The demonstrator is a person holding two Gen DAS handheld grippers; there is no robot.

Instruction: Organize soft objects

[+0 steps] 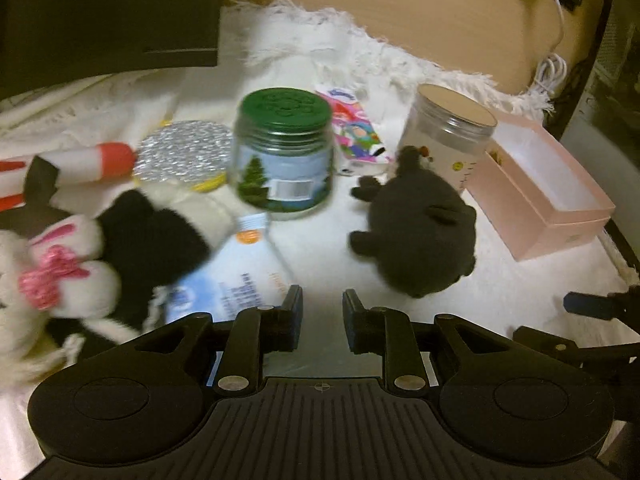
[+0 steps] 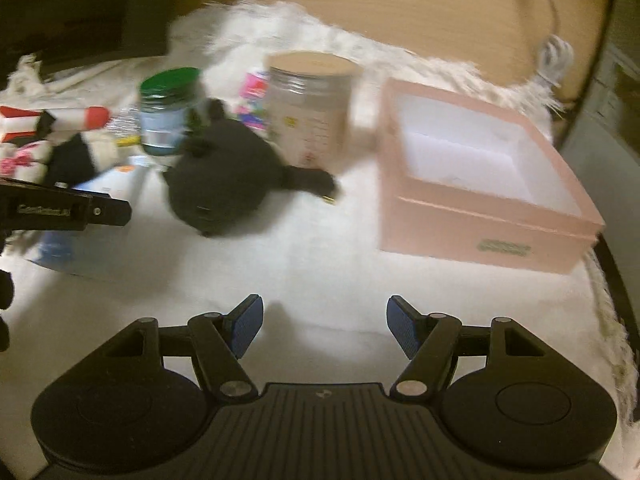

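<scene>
Left wrist view. Left gripper (image 1: 322,320) at bottom centre, jaws a narrow gap apart, nothing between the pads; only the white furry blanket (image 1: 320,248) shows through the gap. Dark grey plush toy (image 1: 420,236) lies right of centre on the blanket, just beside the clear jar with a tan lid (image 1: 448,136) behind it. Pink open box (image 1: 560,216) at right edge, its white inside bare as far as can be seen. Green-lidded glass jar (image 1: 284,152) stands upright at centre. Behind it a colourful tissue pack (image 1: 356,128). Silver foil disc (image 1: 182,152) to the jar's left. Black-and-white plush (image 1: 160,240) at left, with a white bunny toy with a pink bow (image 1: 56,268) at far left edge. Red-and-white plush piece (image 1: 80,160) in upper left. A pale blue tube (image 1: 236,276) lies low centre-left, partly under the black-and-white plush. Part of the other gripper shows at the lower right edge.

Right wrist view, blurred. Right gripper (image 2: 324,330) at bottom centre, jaws spread wide, empty, over bare blanket (image 2: 304,256). Pink box (image 2: 480,232) fills the right half. Dark plush (image 2: 228,184) left of centre, well apart from the box, touching the tan-lidded jar (image 2: 312,108). Green-lidded jar (image 2: 168,112) further left. The left gripper's finger (image 2: 64,208) enters from the left edge.
</scene>
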